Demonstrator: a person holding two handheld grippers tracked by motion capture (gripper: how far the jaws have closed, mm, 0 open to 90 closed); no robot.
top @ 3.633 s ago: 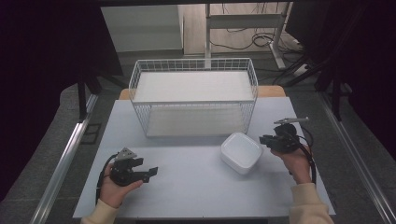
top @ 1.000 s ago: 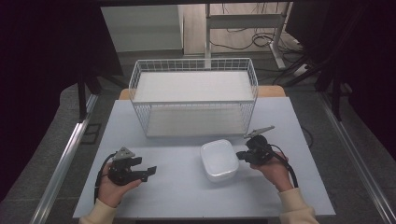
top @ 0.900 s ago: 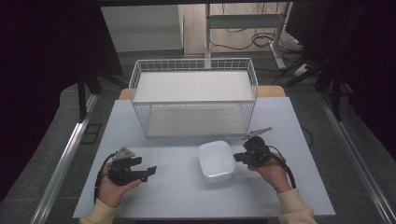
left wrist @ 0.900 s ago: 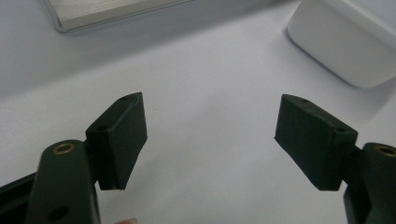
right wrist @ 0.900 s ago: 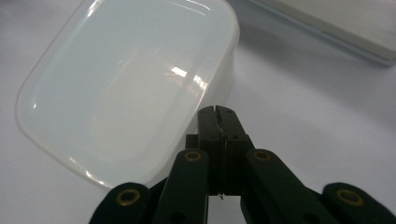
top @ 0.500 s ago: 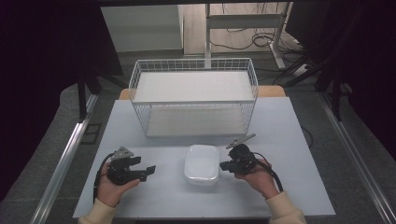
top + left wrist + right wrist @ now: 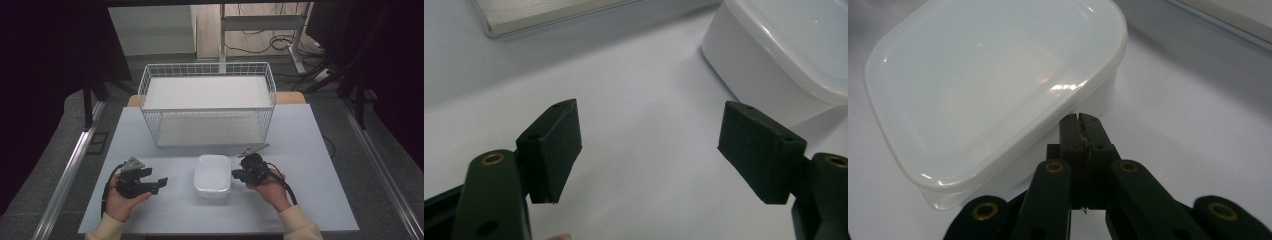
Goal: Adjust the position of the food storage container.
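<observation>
White lidded container [image 7: 213, 175] now sits near table centre, at 6 o'clock from the wire basket [image 7: 207, 107]; 3.6 s ago it was well out toward 4 o'clock. It has slid left across the table [image 7: 310, 150] w/ the right gripper [image 7: 239, 175] behind it. Right gripper's jaws are pressed together, holding nothing, tips against the container's side under the lid rim: a push, not a grab. Left gripper [image 7: 159, 182] hasn't moved, jaws wide apart and empty, at 9 o'clock from the container. Prob. container is being brought w/in reach of both hands.
</observation>
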